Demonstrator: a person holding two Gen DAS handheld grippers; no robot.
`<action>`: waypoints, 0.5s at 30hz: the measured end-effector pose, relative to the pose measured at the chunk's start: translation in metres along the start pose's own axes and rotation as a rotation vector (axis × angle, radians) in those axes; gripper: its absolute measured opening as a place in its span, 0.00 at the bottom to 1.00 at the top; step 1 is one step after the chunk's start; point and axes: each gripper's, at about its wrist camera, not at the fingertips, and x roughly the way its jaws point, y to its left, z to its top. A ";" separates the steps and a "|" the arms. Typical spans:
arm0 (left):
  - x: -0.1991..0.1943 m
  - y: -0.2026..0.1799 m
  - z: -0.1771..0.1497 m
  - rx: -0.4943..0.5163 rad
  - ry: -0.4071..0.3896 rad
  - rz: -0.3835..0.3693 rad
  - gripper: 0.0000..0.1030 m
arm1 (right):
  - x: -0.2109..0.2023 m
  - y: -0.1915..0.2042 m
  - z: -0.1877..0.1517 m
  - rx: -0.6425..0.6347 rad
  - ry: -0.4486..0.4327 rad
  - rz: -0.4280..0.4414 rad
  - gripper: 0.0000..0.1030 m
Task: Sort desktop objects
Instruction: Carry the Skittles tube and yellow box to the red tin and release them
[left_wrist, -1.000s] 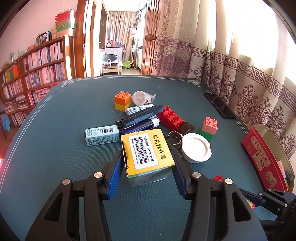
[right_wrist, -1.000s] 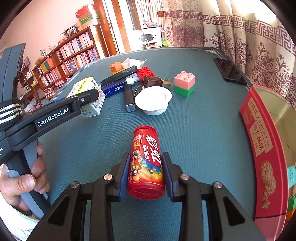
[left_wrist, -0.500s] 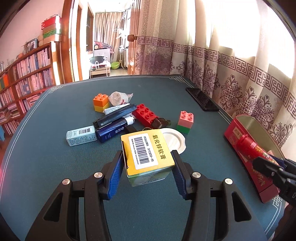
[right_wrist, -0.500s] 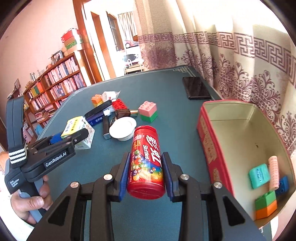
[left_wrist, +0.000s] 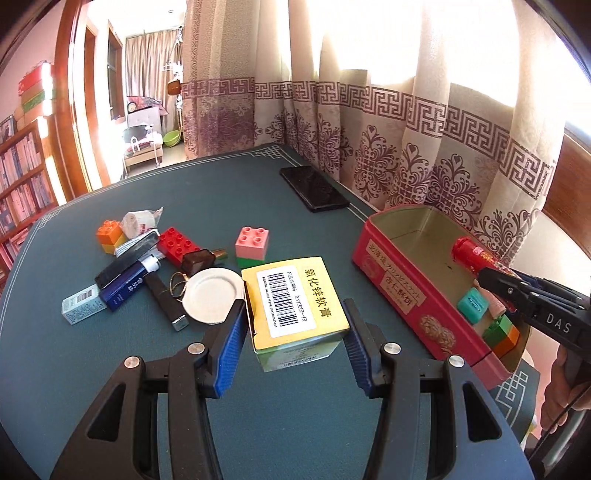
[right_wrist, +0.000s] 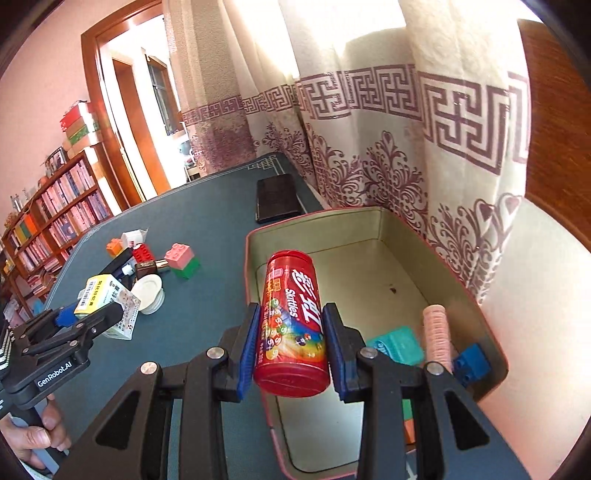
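My left gripper (left_wrist: 293, 321) is shut on a yellow ointment box (left_wrist: 293, 308) with a barcode label, held above the green table, left of the red tin (left_wrist: 397, 288). My right gripper (right_wrist: 290, 334) is shut on a red Skittles can (right_wrist: 293, 314), which hangs over the near left part of the open red tin (right_wrist: 384, 221). In the left wrist view the Skittles can (left_wrist: 476, 256) pokes over the tin's far side, held by the right gripper (left_wrist: 495, 280). The right wrist view shows the left gripper (right_wrist: 96, 314) with the ointment box (right_wrist: 107, 295) at left.
Inside the tin lie a teal pack (right_wrist: 397, 343), a pink roll (right_wrist: 437, 332) and bricks (left_wrist: 502, 334). On the table lie a white lid (left_wrist: 212, 295), a pink-green brick (left_wrist: 252, 245), a red brick (left_wrist: 177, 245), an orange brick (left_wrist: 109, 234), tubes, a small white box (left_wrist: 81, 308) and a black phone (left_wrist: 314, 188). Curtains hang behind.
Both grippers swung right toward the red tin with their loads. The Skittles can went from above the table to over the tin's opening; the ointment box now hangs beside the tin.
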 end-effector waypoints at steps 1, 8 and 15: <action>0.001 -0.004 0.002 0.005 0.004 -0.012 0.52 | 0.001 -0.005 -0.001 0.006 0.006 -0.007 0.36; 0.005 -0.038 0.018 0.058 0.007 -0.076 0.52 | 0.012 -0.024 -0.008 0.031 0.057 -0.013 0.36; 0.008 -0.064 0.030 0.094 0.007 -0.135 0.52 | 0.013 -0.039 -0.009 0.075 0.076 -0.004 0.45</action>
